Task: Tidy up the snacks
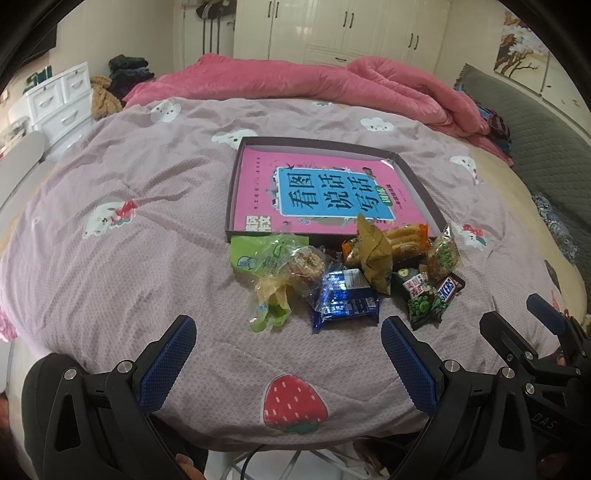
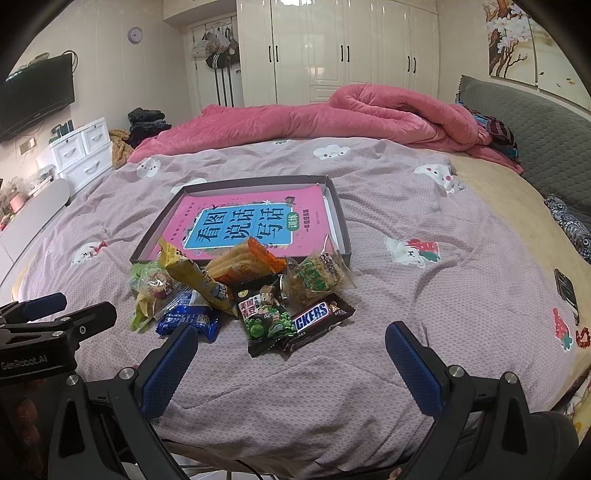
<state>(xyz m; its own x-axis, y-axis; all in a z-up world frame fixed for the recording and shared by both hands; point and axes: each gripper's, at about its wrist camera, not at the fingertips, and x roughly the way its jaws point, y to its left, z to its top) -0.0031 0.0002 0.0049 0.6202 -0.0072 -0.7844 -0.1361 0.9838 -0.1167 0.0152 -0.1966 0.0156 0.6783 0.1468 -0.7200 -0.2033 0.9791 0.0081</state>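
Here both my left gripper [image 1: 288,347] and right gripper [image 2: 291,354] gape wide, empty; only the right view shows a phone [image 2: 566,291] at three o'clock of the snack pile [image 2: 236,295].

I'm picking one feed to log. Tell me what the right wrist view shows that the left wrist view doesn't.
Only the right wrist view shows the wall clock, the television and a dark phone-like object on the bed. Only the left wrist view shows the strawberry print. Both show the snack pile, the shallow box and open tongs.
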